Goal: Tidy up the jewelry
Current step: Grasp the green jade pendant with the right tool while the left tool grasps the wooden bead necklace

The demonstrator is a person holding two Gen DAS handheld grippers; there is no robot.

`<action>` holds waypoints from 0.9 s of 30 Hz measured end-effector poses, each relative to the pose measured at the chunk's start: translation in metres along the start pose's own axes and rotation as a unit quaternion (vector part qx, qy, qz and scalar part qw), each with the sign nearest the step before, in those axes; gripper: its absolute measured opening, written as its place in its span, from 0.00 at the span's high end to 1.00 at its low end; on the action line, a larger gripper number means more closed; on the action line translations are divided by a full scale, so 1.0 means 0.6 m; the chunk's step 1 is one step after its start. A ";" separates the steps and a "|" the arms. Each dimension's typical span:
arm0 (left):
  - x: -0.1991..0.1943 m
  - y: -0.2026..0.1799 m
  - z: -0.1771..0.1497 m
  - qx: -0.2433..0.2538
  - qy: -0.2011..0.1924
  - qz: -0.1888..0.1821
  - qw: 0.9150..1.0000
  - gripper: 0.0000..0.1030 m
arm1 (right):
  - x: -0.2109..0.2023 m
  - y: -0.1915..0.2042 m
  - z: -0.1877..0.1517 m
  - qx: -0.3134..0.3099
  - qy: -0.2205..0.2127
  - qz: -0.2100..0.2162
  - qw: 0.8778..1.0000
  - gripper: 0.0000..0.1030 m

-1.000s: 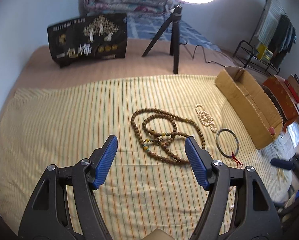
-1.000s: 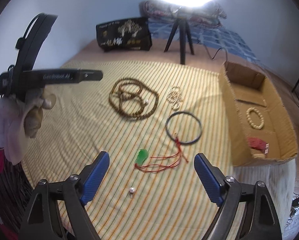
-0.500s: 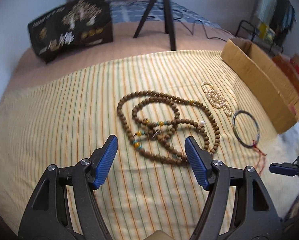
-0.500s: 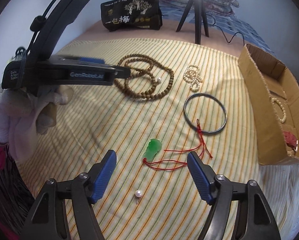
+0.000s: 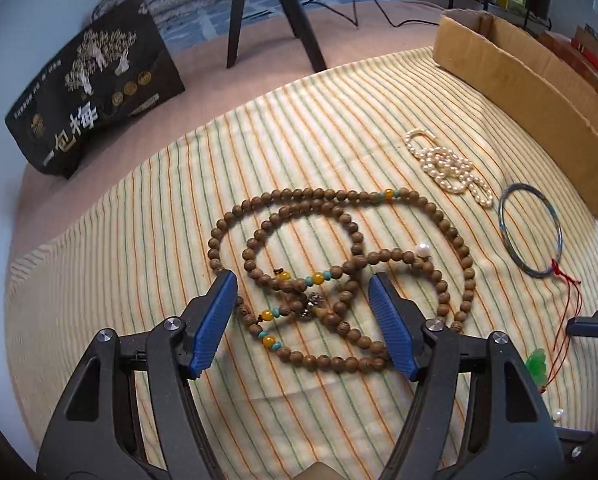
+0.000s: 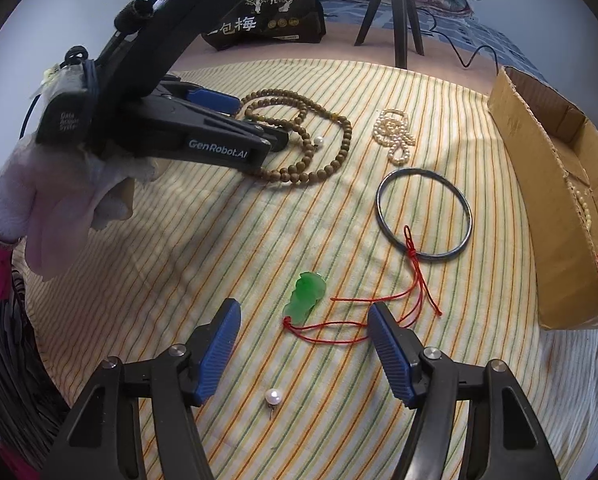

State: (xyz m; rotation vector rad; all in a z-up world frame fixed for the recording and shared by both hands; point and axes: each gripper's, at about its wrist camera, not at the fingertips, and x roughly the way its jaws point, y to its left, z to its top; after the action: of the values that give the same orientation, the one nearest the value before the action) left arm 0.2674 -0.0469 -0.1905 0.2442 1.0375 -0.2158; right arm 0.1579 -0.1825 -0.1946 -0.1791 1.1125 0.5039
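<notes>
A long wooden bead necklace [image 5: 465, 252] lies coiled on the striped cloth; it also shows in the right wrist view [image 6: 341, 152]. My left gripper [image 5: 303, 320] is open, low over the coil, its blue pads either side of the yellow and turquoise beads. My right gripper [image 6: 303, 352] is open just before a green jade pendant [image 6: 304, 296] on a red cord [image 6: 417, 280]. A pearl strand [image 5: 447, 166], a dark bangle [image 5: 530, 236] and a loose pearl pin [image 6: 273, 396] also lie on the cloth.
An open cardboard box [image 6: 539, 184] at the right holds a pale bead bracelet and a red item. A black printed bag [image 5: 95, 84] and tripod legs [image 5: 277, 8] stand beyond the cloth. The cloth's front edge drops off near my right gripper.
My left gripper has moved forward and down onto the wooden bead necklace. My right gripper has moved closer to the green pendant. Both stay open.
</notes>
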 end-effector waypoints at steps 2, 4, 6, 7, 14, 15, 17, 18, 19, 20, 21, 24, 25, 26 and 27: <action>0.001 0.010 -0.001 -0.011 0.002 0.000 1.000 0.31 | 0.002 0.001 0.004 -0.002 0.001 -0.001 1.000 0.33; -0.001 0.019 -0.003 -0.022 0.000 0.009 1.000 0.31 | 0.005 0.002 0.007 -0.006 0.002 -0.002 1.000 0.33; 0.003 0.032 -0.007 -0.037 0.004 0.009 0.999 0.31 | 0.007 0.002 0.007 -0.007 0.004 -0.002 1.000 0.33; 0.006 0.038 -0.009 -0.048 0.009 0.002 0.999 0.31 | 0.009 0.001 0.007 -0.008 0.005 -0.003 1.000 0.33; 0.006 0.036 -0.011 -0.048 0.012 0.016 0.999 0.31 | 0.014 0.001 0.006 -0.011 0.009 -0.004 1.000 0.33; 0.008 0.041 -0.011 -0.060 0.014 0.007 0.998 0.33 | 0.015 0.001 0.006 -0.012 0.009 -0.004 1.000 0.33; 0.009 0.053 -0.011 -0.085 0.015 -0.021 0.996 0.44 | 0.017 0.002 0.007 -0.014 0.010 -0.004 1.000 0.33; 0.010 0.060 -0.012 -0.100 0.013 -0.029 0.994 0.52 | 0.018 0.003 0.009 -0.014 0.010 -0.005 1.000 0.34; 0.009 0.065 -0.012 -0.110 0.009 -0.034 0.993 0.57 | 0.019 0.004 0.010 -0.015 0.011 -0.005 1.000 0.34; 0.009 0.069 -0.012 -0.118 0.007 -0.041 0.992 0.63 | 0.020 0.004 0.010 -0.017 0.012 -0.006 1.000 0.36; 0.009 0.072 -0.012 -0.125 0.006 -0.046 0.991 0.69 | 0.021 0.005 0.010 -0.019 0.013 -0.009 1.000 0.41; 0.008 0.083 -0.012 -0.146 0.003 -0.059 0.988 0.78 | 0.021 0.007 0.012 -0.025 0.015 -0.015 0.999 0.55; 0.009 0.085 -0.011 -0.148 0.002 -0.061 0.987 0.80 | 0.021 0.008 0.013 -0.025 0.015 -0.015 0.999 0.59; 0.005 0.084 -0.014 -0.149 0.000 -0.061 0.987 0.86 | 0.021 0.008 0.013 -0.027 0.016 -0.016 0.999 0.66; 0.002 0.084 -0.015 -0.150 0.000 -0.061 0.987 0.87 | 0.022 0.008 0.014 -0.027 0.017 -0.016 0.999 0.72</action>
State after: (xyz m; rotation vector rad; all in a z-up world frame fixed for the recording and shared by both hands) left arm 0.2753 0.0035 -0.1912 -0.0927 1.0701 -0.1667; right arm 0.1671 -0.1713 -0.2021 -0.2539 1.1272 0.5044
